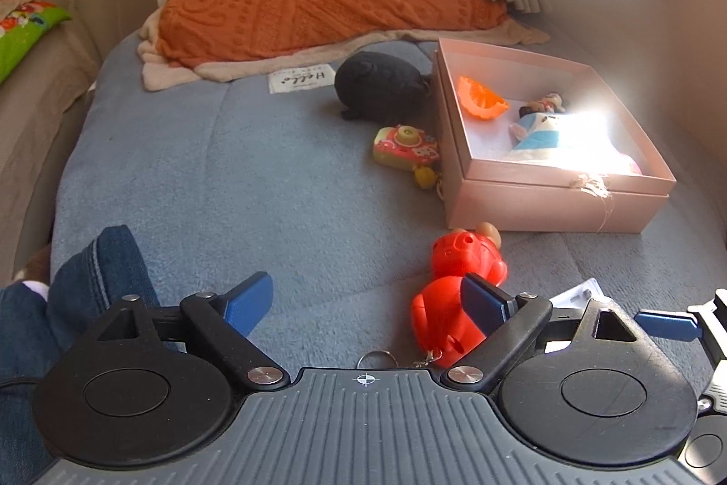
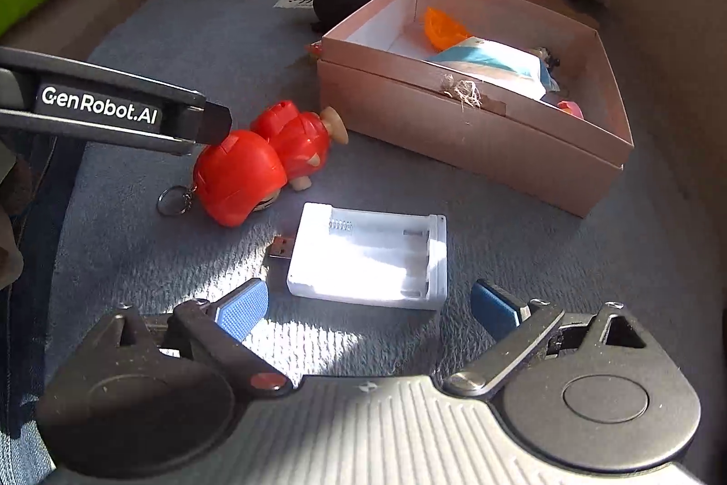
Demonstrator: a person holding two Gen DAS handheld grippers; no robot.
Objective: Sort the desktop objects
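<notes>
Hovering over a blue blanket-covered bed, both claws stand released with nothing between their blue pads. Just ahead of the left claw (image 1: 368, 303), partly behind its right finger, lies a red figurine keychain (image 1: 454, 294), its ring nearest the claw. Directly ahead of the right claw (image 2: 368, 303), almost between its spread fingers, sits a white battery case (image 2: 368, 253) with a USB plug sticking out on its left side. Farther ahead and to the right of both claws is the open pink box (image 1: 545, 203), already holding an orange piece (image 1: 481, 98), a doll in blue (image 1: 540, 126) and something pink in its near corner. A small toy camera (image 1: 404, 148) and a black plush (image 1: 381, 85) lie against the box's left side, well ahead of the left claw.

Judging by this, sorting is partway done and each claw is lined up for a fresh pick. The next move calls for lowering around the nearest item, clenching across its narrower sides, then carrying it over the box wall. The flat case sits low in the soft blanket, so the fingers may need to press down beside it.
</notes>
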